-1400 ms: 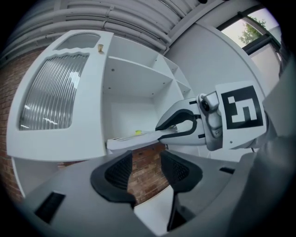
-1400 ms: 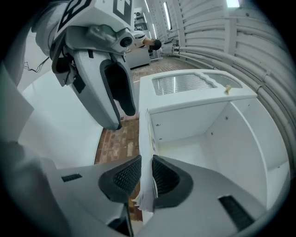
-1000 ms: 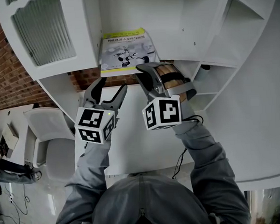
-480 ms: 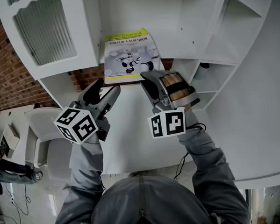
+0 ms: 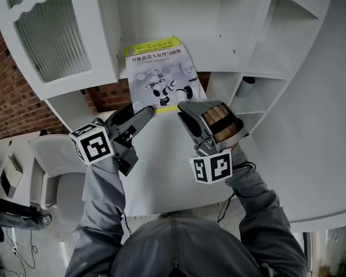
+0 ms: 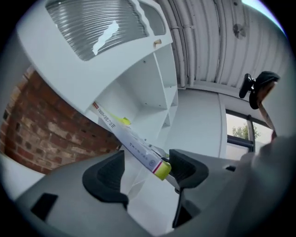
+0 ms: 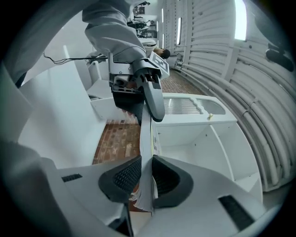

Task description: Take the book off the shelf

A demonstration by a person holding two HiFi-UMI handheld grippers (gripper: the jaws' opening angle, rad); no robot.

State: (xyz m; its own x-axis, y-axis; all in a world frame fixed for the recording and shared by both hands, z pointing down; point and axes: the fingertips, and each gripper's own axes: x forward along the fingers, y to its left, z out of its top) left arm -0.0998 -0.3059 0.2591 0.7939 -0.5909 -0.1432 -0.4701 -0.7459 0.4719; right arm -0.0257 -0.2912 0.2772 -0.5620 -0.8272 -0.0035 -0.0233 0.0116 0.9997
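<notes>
The book, grey and white with a yellow band, sticks out of the white shelf cover up. My right gripper is shut on its near right corner. In the right gripper view the pages are pinched between the pads of my right gripper. My left gripper is at the book's near left corner and rolled on its side. In the left gripper view the book's spine runs between the jaws of my left gripper. Its yellow end lies close to one pad, and the jaws stand apart, open.
The shelf unit has a ribbed glass door at upper left and small compartments at right, one holding a dark object. A white desk lies below the grippers. A brick wall and a white chair are at left.
The book has slid further out of the shelf toward me with the right gripper, which drew back and down. The left gripper has rolled over and brought its jaws round the book's left corner.
</notes>
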